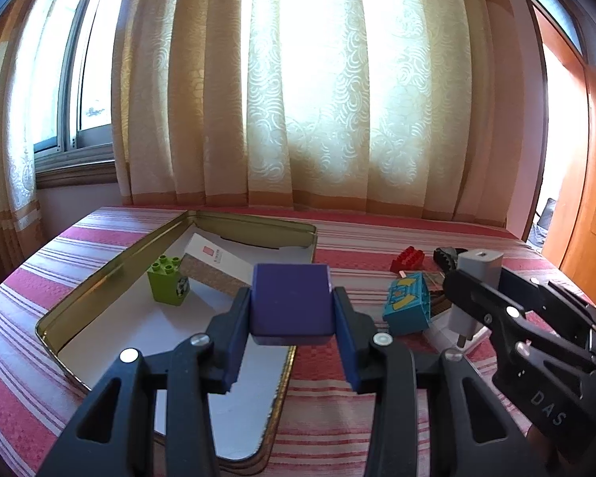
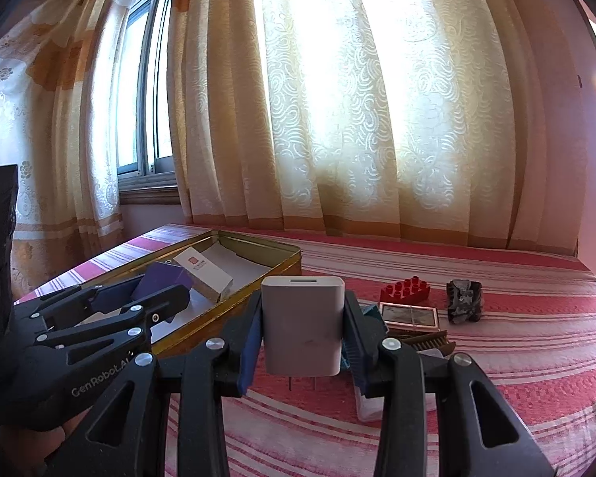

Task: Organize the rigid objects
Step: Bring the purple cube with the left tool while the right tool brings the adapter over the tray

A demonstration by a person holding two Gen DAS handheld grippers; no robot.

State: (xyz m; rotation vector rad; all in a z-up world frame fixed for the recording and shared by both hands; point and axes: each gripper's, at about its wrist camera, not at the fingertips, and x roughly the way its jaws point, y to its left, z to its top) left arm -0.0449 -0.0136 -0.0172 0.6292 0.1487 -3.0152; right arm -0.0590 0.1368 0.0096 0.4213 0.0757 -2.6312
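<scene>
My left gripper (image 1: 292, 318) is shut on a purple block (image 1: 291, 302) and holds it above the near right part of the gold tin tray (image 1: 59, 310). The tray holds a green brick (image 1: 169, 282) and a white box (image 1: 218, 258). My right gripper (image 2: 302, 342) is shut on a white charger plug (image 2: 302, 324), prongs down, above the striped cloth to the right of the tray (image 2: 266, 274). The right gripper also shows in the left wrist view (image 1: 480, 290), and the left gripper in the right wrist view (image 2: 147, 294).
On the red striped tablecloth (image 1: 337, 417) right of the tray lie a red brick (image 1: 407, 259), a blue toy block (image 1: 407, 308), a dark lump (image 2: 465, 300), a small framed tile (image 2: 408, 314) and a brush (image 2: 425, 340). Curtains hang behind the table.
</scene>
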